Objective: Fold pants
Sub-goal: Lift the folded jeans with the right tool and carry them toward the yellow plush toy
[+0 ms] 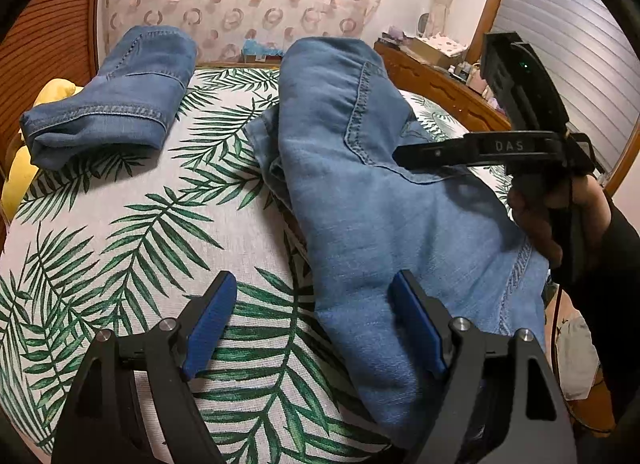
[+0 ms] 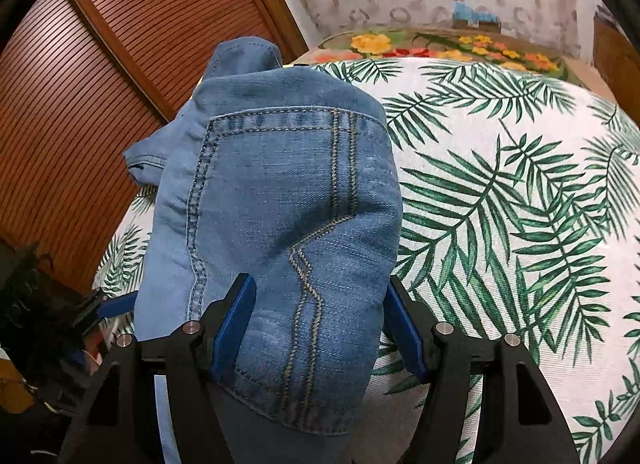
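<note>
A pair of light blue jeans [image 1: 360,184] is lying bunched and partly doubled over on the leaf-print bed cover [image 1: 132,232], with the seat and back pocket [image 2: 288,232] draping up toward the right wrist camera. The left tool [image 1: 312,320] is hovering with its blue pads spread wide, one pad over the bare cover and the other over the denim, gripping nothing. The right tool [image 2: 320,324] is also standing spread, straddling the pocket area; whether cloth is resting on it is hard to tell. A second pair, darker and already folded [image 1: 108,92], is sitting near the far left. Judging by this, the light pair is only loosely gathered, so squaring and the final folds are remaining.
</note>
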Demonstrator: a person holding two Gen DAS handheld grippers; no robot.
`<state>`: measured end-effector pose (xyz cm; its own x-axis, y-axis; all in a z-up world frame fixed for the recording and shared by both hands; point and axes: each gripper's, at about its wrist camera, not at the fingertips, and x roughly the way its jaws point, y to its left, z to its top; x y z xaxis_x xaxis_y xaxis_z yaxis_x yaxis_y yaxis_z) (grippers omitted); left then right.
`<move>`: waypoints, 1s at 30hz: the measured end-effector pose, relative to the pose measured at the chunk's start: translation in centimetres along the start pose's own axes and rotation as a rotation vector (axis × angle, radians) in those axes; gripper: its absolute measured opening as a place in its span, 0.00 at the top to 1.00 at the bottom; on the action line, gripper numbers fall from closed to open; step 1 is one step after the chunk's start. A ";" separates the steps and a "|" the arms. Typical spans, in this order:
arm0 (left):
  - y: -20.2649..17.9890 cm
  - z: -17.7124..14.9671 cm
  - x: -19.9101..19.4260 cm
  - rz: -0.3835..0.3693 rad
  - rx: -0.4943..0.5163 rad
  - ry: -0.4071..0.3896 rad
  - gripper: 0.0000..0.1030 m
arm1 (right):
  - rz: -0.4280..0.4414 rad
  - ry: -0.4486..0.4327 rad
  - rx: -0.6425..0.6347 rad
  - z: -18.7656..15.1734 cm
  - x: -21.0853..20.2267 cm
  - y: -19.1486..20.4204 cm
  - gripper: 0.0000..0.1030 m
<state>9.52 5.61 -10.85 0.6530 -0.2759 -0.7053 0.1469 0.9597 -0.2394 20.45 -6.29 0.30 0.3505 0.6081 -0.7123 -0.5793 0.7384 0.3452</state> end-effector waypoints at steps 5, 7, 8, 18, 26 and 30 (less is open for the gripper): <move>-0.1 -0.1 -0.1 -0.004 0.000 -0.002 0.22 | 0.025 -0.010 -0.016 -0.1 -0.1 0.2 0.48; 0.0 -0.1 -0.1 -0.004 0.002 -0.004 0.22 | 0.024 -0.019 -0.024 -0.3 -0.5 0.3 0.59; 0.0 -0.1 0.0 -0.004 0.002 -0.004 0.22 | 0.025 -0.026 -0.023 -0.3 -0.7 0.4 0.62; 0.1 -0.4 -0.2 0.005 -0.004 -0.016 0.22 | -0.070 -0.163 -0.141 -1.1 -4.1 4.4 0.79; 0.2 0.1 -1.5 0.009 -0.023 -0.058 0.22 | -0.066 -0.187 -0.190 -0.6 -5.2 6.7 0.79; 0.7 1.3 -4.0 0.005 -0.041 -0.134 0.22 | -0.089 -0.222 -0.302 0.8 -7.0 11.3 0.80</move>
<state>7.98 7.48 -7.33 0.7472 -0.2595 -0.6118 0.1150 0.9572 -0.2655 12.04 -1.94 9.66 0.5405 0.6183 -0.5706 -0.7187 0.6919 0.0689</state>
